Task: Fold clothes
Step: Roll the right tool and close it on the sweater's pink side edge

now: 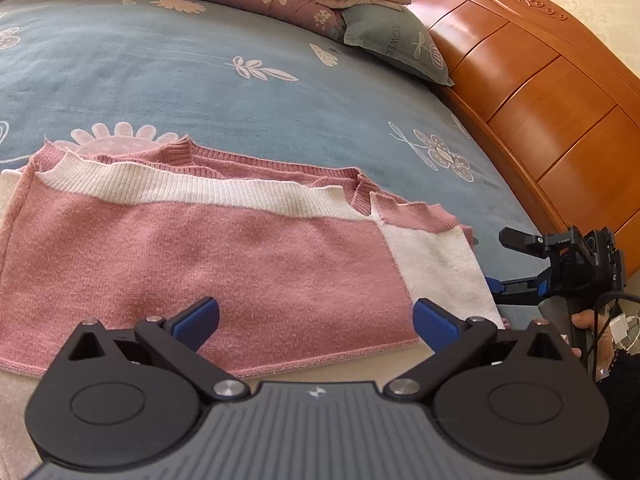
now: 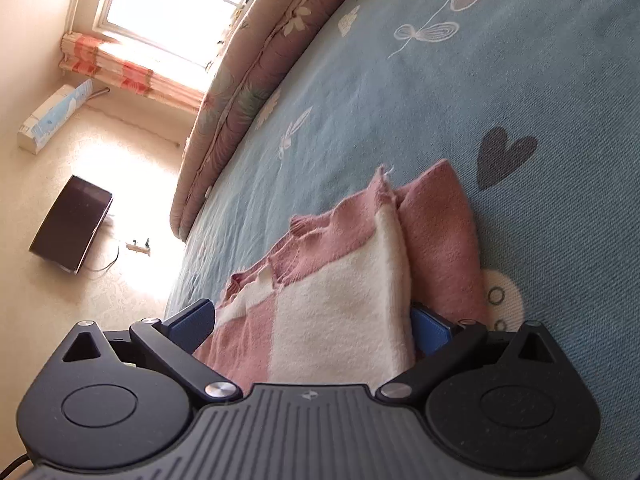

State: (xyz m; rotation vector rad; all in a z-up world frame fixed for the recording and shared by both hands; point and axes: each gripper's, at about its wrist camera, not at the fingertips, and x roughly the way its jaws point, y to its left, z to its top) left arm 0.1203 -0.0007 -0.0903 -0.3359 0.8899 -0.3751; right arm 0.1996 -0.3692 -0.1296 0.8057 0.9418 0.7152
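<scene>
A bed with a blue flower-printed sheet (image 1: 240, 92) fills both views, against a carved orange wooden headboard (image 1: 532, 92), giving broad flat room for folding. The pink and white knitted sweater (image 1: 208, 252) lies on it near the bed's edge, doubled over in layers. The left hand-held gripper (image 1: 316, 320) hovers released above the near hem, likely to smooth or take it. The right hand-held gripper (image 2: 312, 320) stands spread around the sweater's white end panel, not yet clenched.
</scene>
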